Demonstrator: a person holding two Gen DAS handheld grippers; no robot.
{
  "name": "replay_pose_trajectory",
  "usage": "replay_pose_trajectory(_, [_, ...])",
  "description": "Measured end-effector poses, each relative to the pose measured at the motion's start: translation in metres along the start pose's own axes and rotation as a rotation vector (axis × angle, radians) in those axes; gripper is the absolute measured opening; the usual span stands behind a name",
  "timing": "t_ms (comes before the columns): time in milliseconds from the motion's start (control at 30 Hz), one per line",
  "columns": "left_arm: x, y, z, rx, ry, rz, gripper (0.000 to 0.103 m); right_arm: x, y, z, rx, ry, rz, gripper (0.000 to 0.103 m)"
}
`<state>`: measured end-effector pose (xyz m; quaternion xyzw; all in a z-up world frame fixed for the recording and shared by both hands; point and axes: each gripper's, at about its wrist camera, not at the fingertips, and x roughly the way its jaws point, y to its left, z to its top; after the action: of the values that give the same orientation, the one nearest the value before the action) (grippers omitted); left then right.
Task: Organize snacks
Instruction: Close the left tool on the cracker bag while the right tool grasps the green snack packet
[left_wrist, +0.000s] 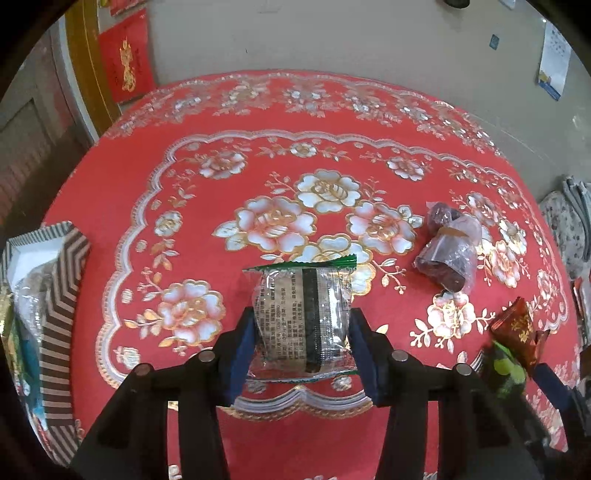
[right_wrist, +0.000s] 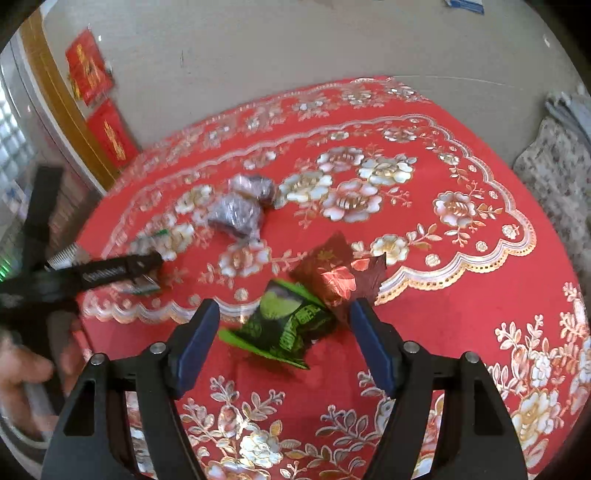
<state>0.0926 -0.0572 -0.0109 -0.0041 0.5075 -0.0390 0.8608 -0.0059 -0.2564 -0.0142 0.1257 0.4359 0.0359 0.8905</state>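
A silver snack packet (left_wrist: 301, 295) with green serrated ends and black print sits between the blue pads of my left gripper (left_wrist: 303, 317), which is shut on it just above the red tablecloth. In the right wrist view my right gripper (right_wrist: 285, 308) is open, straddling a green and black packet (right_wrist: 284, 328) that lies on the cloth; its pads stand clear of it. A dark red foil packet (right_wrist: 332, 273) lies just beyond, touching the green one. A clear bag of dark dried fruit (left_wrist: 448, 251) rests right of centre.
A striped open box (left_wrist: 59, 295) holding several packets stands at the table's left edge. The round table has a red floral cloth (left_wrist: 332, 435). A folded patterned cloth (right_wrist: 550, 173) lies off the far right. A person's hand (right_wrist: 26, 373) holds the left gripper.
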Motion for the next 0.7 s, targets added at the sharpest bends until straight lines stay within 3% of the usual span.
replay_pose_trajectory(233, [-0.006,0.003,-0.004,0.012,-0.01,0.002,0.05,-0.002,0.002,-0.012,0.029,0.031,0.022,0.073])
replay_pose_trajectory(433, [-0.007,0.005,-0.004,0.007,-0.011,-0.002,0.05,-0.002,-0.005,-0.019,0.122,0.064,0.149,0.074])
replay_pose_trajectory(633, [-0.011,0.005,-0.005,0.011,-0.019,-0.001,0.05,0.016,0.0,-0.007,0.138,0.075,0.12,0.074])
replay_pose_trajectory(700, [-0.012,0.006,-0.005,0.013,-0.018,-0.002,0.05,0.022,0.006,-0.002,0.094,0.073,0.07,0.074])
